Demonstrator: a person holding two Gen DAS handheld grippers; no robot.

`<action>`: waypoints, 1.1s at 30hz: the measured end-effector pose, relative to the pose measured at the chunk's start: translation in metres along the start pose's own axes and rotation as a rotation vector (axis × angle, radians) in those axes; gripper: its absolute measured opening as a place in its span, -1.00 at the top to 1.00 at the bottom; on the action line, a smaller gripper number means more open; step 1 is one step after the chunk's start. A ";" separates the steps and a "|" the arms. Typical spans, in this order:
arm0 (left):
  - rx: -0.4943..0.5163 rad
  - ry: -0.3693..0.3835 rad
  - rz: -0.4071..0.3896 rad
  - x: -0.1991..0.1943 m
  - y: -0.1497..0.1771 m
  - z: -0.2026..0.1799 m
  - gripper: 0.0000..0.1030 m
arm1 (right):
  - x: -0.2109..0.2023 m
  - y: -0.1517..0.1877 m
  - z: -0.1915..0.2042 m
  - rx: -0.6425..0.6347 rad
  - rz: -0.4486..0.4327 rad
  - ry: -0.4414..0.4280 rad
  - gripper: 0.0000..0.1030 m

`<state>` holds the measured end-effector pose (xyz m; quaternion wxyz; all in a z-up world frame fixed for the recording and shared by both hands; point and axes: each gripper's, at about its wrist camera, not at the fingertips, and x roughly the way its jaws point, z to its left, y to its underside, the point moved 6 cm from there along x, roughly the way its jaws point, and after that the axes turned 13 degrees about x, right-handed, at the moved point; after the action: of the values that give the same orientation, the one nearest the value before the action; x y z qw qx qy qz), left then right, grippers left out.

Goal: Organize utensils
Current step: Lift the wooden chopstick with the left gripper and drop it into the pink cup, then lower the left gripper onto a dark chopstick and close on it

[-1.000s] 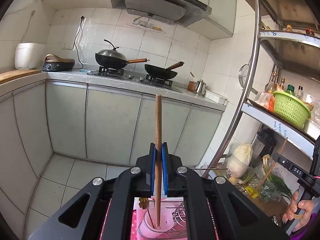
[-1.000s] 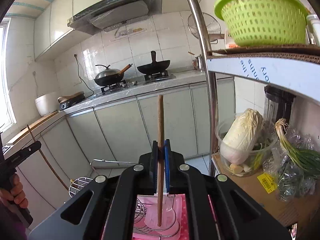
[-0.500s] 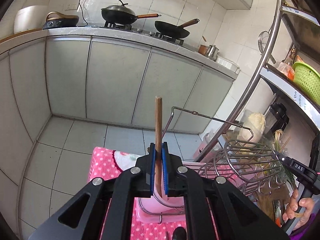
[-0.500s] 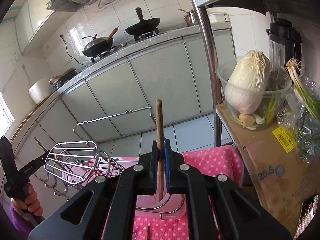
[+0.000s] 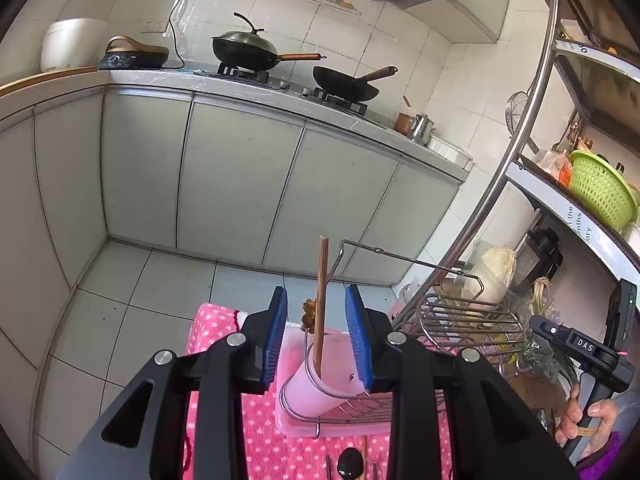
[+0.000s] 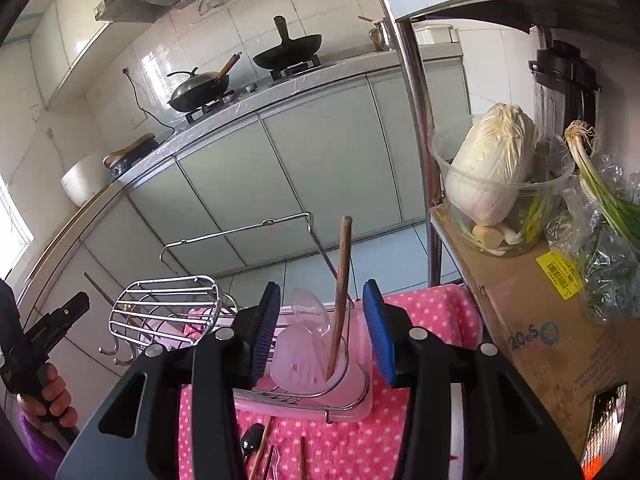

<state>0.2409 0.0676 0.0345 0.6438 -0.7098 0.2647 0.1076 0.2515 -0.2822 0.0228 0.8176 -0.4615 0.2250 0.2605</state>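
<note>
A wooden chopstick [image 5: 320, 300] stands in the pink plastic cup [image 5: 316, 388] of the wire dish rack [image 5: 460, 320]. My left gripper [image 5: 316, 336] is open, its blue pads either side of the stick without touching it. In the right wrist view another wooden chopstick [image 6: 340, 296] leans in the pink cup [image 6: 304, 364], and my right gripper [image 6: 320, 332] is open around it. More utensils, a dark spoon [image 6: 251, 438] and chopsticks [image 6: 302, 460], lie on the pink dotted cloth [image 6: 432, 312] in front of the rack.
A metal shelf post [image 6: 416, 120] and a cardboard box [image 6: 540, 332] with cabbage [image 6: 492, 168] stand right of the rack. The wire basket [image 6: 168, 308] sits at its left end. Kitchen cabinets [image 5: 240, 176] and woks [image 5: 244, 46] are behind. The other hand-held gripper [image 5: 580, 344] shows at the right.
Both grippers have opened and let go of their chopsticks, which now stand in the pink cup. The cameras have tilted back up slightly.
</note>
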 end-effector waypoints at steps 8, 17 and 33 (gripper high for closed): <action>-0.048 0.061 0.061 -0.025 0.048 -0.003 0.44 | -0.033 0.057 -0.021 0.009 0.055 0.043 0.15; -0.096 0.103 0.283 0.000 0.140 -0.021 0.47 | -0.018 0.157 -0.043 0.029 0.253 0.041 0.15; -0.053 0.137 0.714 0.081 0.214 -0.064 0.66 | 0.000 0.214 -0.067 0.082 0.386 0.029 0.15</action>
<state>0.1866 -0.0207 -0.1797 0.5281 -0.5945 0.5354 0.2847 0.1076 -0.2467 -0.1448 0.7672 -0.3797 0.3315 0.3967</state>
